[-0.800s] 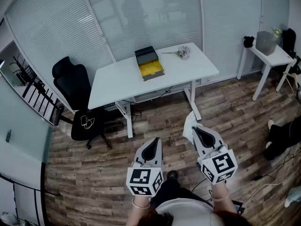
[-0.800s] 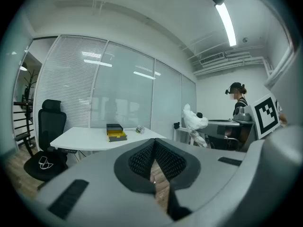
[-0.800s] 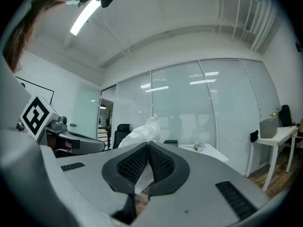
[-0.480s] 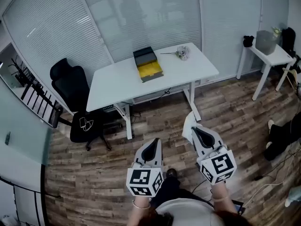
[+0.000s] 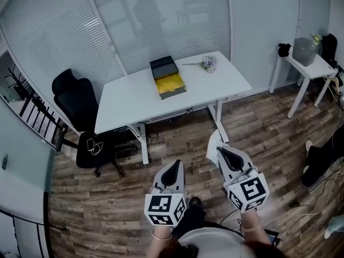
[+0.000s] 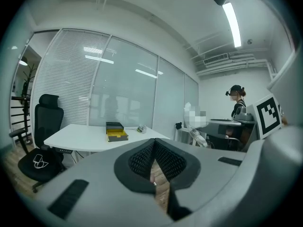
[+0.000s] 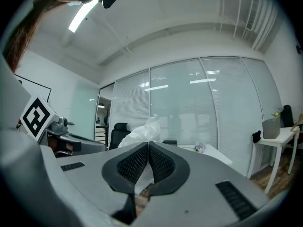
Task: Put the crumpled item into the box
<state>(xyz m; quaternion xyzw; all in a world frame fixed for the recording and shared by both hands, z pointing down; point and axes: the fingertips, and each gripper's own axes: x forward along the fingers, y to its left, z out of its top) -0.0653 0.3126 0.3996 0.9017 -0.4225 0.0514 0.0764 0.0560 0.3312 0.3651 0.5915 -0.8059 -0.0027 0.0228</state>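
A crumpled white item (image 5: 214,144) (image 7: 138,133) hangs from my right gripper (image 5: 221,150) (image 7: 147,144), whose jaws are shut on it above the wooden floor. The left gripper (image 5: 176,165) (image 6: 154,143) is beside it, shut with nothing between its jaws. The box (image 5: 167,77) (image 6: 116,132), black with a yellow inside and an open lid, lies on the white desk (image 5: 129,98) (image 6: 80,138) well ahead of both grippers.
A black office chair (image 5: 80,117) stands left of the desk. A small flower bunch (image 5: 208,63) lies on the desk's right part. A white side table (image 5: 306,69) with a pot stands at the far right. A person sits at another desk (image 6: 236,122) off to the right.
The desk and box have shifted slightly down and left in the head view as I come a little closer. Both grippers hold the same pose.
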